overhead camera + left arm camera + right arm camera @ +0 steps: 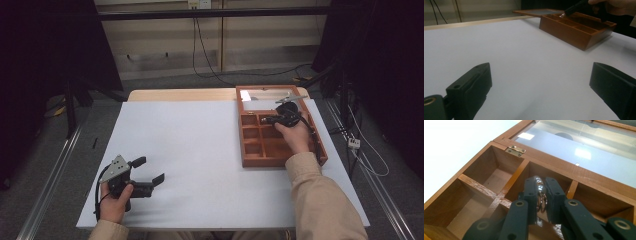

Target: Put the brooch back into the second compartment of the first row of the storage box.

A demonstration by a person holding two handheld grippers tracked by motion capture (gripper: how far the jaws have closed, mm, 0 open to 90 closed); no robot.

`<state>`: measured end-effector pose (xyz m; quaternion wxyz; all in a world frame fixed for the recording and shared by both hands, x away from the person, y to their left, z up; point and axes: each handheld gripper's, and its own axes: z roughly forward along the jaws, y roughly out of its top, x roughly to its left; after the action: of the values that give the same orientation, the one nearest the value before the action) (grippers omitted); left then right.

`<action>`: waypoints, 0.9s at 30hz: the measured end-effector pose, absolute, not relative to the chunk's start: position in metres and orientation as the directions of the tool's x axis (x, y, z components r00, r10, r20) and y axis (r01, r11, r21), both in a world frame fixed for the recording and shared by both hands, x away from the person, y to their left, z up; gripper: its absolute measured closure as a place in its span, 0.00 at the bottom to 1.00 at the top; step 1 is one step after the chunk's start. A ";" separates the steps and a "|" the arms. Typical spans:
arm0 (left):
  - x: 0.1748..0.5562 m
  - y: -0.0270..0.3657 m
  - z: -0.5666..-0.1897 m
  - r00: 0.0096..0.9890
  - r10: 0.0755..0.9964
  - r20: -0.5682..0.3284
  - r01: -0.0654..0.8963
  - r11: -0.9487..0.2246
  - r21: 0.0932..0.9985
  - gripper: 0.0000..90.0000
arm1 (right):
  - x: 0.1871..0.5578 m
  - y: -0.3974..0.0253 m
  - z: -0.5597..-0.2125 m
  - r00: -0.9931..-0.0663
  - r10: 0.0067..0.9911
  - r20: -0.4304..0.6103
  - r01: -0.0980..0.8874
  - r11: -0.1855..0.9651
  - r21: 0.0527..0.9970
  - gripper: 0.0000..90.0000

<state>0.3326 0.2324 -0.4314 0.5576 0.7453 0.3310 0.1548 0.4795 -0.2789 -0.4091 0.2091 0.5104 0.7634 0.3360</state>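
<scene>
Gripping a small silver metal piece with a ring point(541, 195), right tongs point(541, 185) over far middle compartment of wooden box point(248, 161), far right on counter point(200, 145). Left tongs point(150, 171) spread wide, empty, near left.

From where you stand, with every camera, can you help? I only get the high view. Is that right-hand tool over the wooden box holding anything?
Observer: Yes. The right gripper is shut on a small shiny metal piece with rings.
Operator: Is there anything in the compartments below?
Observer: The ones in sight in the box look bare.
Operator: And the lid?
Observer: It has a glass pane, lying open behind brass hinges.
</scene>
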 end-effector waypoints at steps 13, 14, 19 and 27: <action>0.332 0.233 -0.432 0.732 0.667 -0.140 0.323 -0.159 0.933 0.05 | 0.482 -0.278 -0.413 -0.404 0.914 0.040 0.638 0.251 0.728 0.90; 0.332 0.233 -0.432 0.732 0.667 -0.139 0.323 -0.159 0.933 0.05 | 0.483 -0.278 -0.413 -0.401 0.915 0.043 0.642 0.247 0.726 0.90; 0.333 0.233 -0.432 0.730 0.668 -0.141 0.323 -0.156 0.933 0.05 | 0.484 -0.278 -0.416 -0.393 0.918 0.057 0.638 0.228 0.736 0.88; 0.332 0.233 -0.432 0.729 0.670 -0.141 0.324 -0.156 0.933 0.05 | 0.480 -0.281 -0.410 -0.376 0.926 0.044 0.623 0.218 0.751 0.74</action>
<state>0.3325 0.2332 -0.4316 0.5571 0.7444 0.3337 0.1552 0.4797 -0.2813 -0.4102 0.2138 0.5161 0.7504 0.3534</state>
